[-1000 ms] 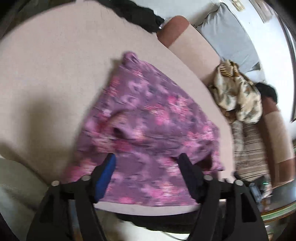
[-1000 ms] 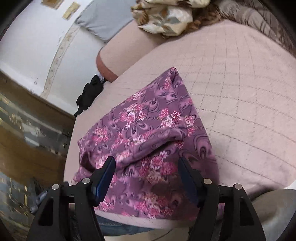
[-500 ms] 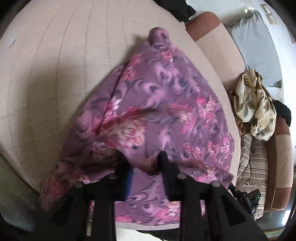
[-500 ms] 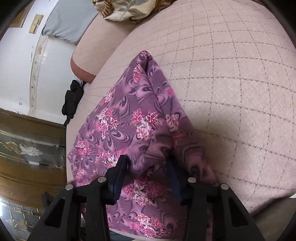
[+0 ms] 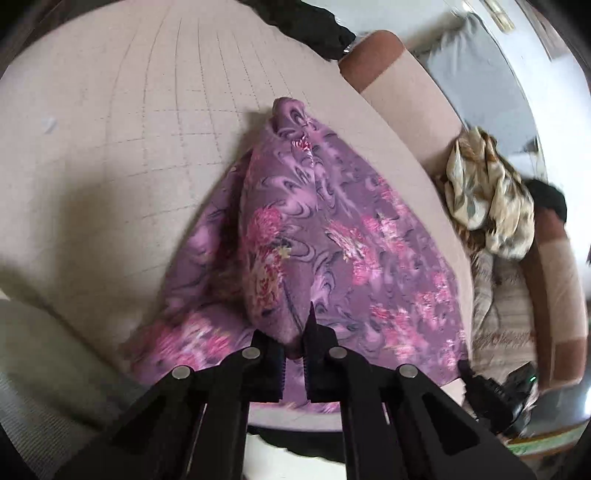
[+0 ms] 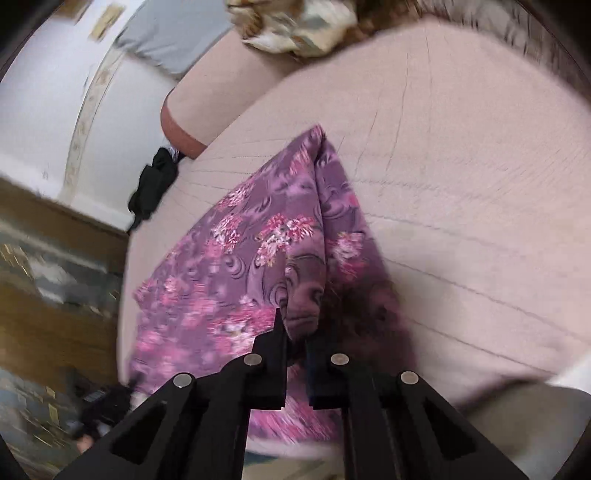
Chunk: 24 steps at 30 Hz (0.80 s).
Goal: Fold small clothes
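A purple garment with pink flowers (image 5: 332,229) lies on a quilted beige cushion (image 5: 129,147). My left gripper (image 5: 293,347) is shut on a pinched fold at the garment's near edge, and the cloth rises in a ridge toward its far corner. In the right wrist view the same floral garment (image 6: 236,266) shows, with my right gripper (image 6: 295,343) shut on another bunched fold at its near right edge. The fingertips of both grippers are buried in fabric.
A crumpled cream patterned cloth (image 5: 484,199) and striped fabric (image 5: 491,306) lie on the sofa to the right. A black garment (image 5: 306,22) sits at the cushion's far edge, seen also as a black garment (image 6: 155,181). A grey pillow (image 6: 177,40) leans behind. Wooden floor (image 6: 55,295) lies left.
Both grippers went from wide open over the flat garment to shut on its near edge. The cloth has bunched and lifted into a ridge at each grip.
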Available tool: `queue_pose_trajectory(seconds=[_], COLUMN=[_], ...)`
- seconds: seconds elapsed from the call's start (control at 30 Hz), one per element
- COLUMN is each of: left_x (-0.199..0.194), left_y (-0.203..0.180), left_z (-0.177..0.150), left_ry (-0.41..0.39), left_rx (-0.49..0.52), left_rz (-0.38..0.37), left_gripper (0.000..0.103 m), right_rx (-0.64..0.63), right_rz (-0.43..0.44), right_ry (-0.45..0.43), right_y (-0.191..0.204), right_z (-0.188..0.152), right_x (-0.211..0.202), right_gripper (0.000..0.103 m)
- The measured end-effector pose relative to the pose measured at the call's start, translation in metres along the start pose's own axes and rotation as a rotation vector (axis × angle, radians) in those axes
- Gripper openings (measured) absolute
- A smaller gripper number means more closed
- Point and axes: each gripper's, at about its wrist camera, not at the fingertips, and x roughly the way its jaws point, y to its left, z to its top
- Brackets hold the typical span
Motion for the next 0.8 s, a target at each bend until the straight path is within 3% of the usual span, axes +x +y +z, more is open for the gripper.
queue_pose_trajectory(seconds=[0.1, 0.17, 0.27, 0.43, 0.57, 0.67, 0.8], left_x=[0.026, 0.028, 0.021, 0.035, 0.021, 0.037, 0.034], left_y=[0.008, 0.004, -0.004, -0.001, -0.016, -0.014, -0.035], left_z=[-0.004, -0.005, -0.008, -0.002, -0.005, -0.004, -0.01], left_ry=[0.038, 0.038, 0.007, 0.033, -0.055, -0.01, -0.074], left_rx=[0.006, -0.004, 0.039, 0.014, 0.063, 0.055, 0.161], left_rz=[0.09, 0.079, 0.102, 0.155, 0.172, 0.218, 0.29], left_gripper=[0.007, 0.007, 0.007, 0.007, 0.007, 0.008, 0.013], right_rx=[-0.011, -0.039, -0.051, -0.077, -0.132, -0.14, -0.198], right_rz=[-0.119, -0.184, -0.207, -0.278, -0.267, -0.272, -0.305], right_ry=[0.07, 0.052, 0.026, 0.105, 0.045, 0.063, 0.043], right_y=[-0.002, 0.007, 0.012, 0.013, 0.024, 0.021, 0.033], right_z=[-0.008, -0.004, -0.006, -0.007, -0.007, -0.006, -0.007], right_x=[0.022, 0.028, 0.02, 0.046, 0.033, 0.042, 0.049], right_gripper=[0.008, 0.008, 0.007, 0.007, 0.008, 0.008, 0.014])
